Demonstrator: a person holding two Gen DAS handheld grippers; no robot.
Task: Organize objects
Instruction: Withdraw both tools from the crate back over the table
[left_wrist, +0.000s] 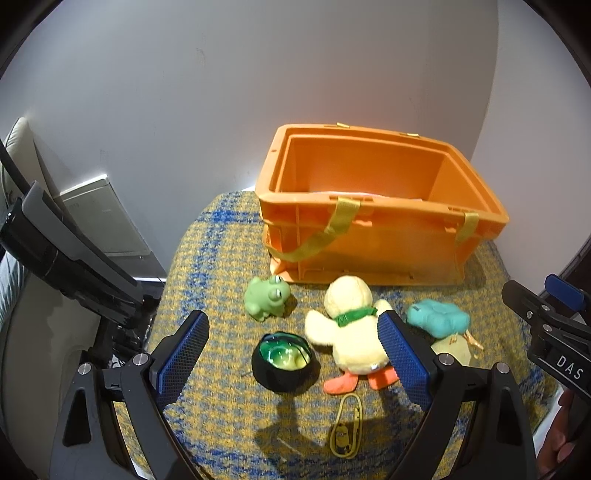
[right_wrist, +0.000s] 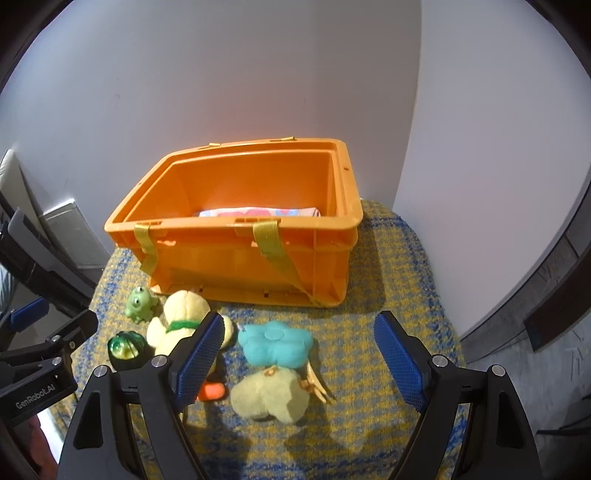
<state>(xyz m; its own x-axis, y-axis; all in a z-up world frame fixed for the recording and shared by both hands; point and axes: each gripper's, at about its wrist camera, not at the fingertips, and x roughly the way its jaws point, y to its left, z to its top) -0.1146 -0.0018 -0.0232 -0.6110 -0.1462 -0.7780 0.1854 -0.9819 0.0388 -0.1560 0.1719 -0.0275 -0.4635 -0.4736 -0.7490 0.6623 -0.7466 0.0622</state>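
An orange crate (left_wrist: 369, 254) (right_wrist: 236, 258) with yellow straps stands at the back of the checked cloth, a patterned cloth (right_wrist: 258, 213) inside it. In front lie a green frog (left_wrist: 267, 295) (right_wrist: 139, 302), a yellow plush duck (left_wrist: 351, 325) (right_wrist: 177, 325), a black pot with green inside (left_wrist: 284, 360) (right_wrist: 123, 349), a teal plush flower (left_wrist: 437, 317) (right_wrist: 275, 343) on a tan plush (right_wrist: 269, 395), and a yellow minion keychain (left_wrist: 345, 428). My left gripper (left_wrist: 293, 358) is open, hovering over pot and duck. My right gripper (right_wrist: 299, 358) is open above the teal flower.
The yellow-blue checked cloth (left_wrist: 221, 406) (right_wrist: 399, 258) covers a small round-edged table against a white wall. A dark chair frame (left_wrist: 70, 251) and a grey box (left_wrist: 107, 221) stand at the left. The right gripper's body (left_wrist: 554, 332) shows at the left view's right edge.
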